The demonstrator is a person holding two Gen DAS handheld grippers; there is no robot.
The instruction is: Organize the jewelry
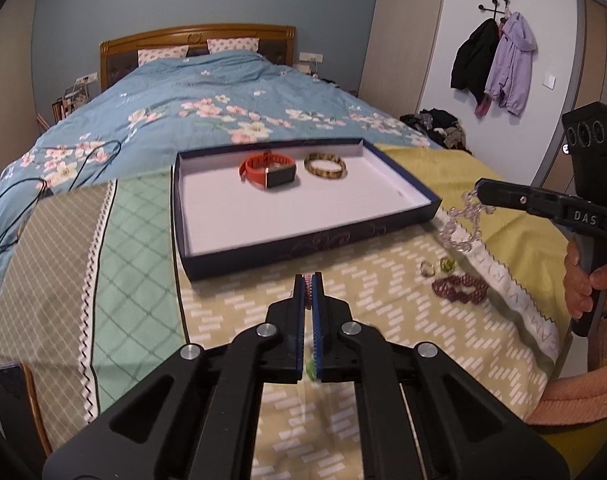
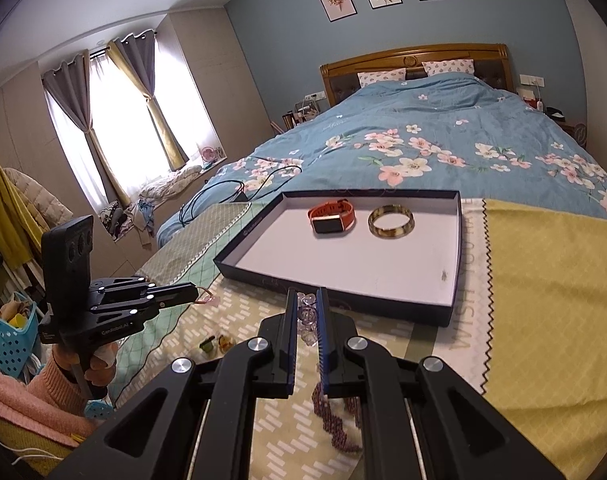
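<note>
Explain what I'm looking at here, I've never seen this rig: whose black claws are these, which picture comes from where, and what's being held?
No robot: a person holds a hand-held gripper in each hand, each with a camera looking along its fingers. One picture is from the left gripper, the other from the right gripper. Each gripper also shows from the side in the other's picture. On the bedspread sits a shallow box holding an orange watch and a bangle. Outside it lie two small rings and a dark red beaded bracelet. The right gripper holds a clear bead strand, which hangs from its tips. The left gripper is closed on something small and pink, too blurred to name.
</note>
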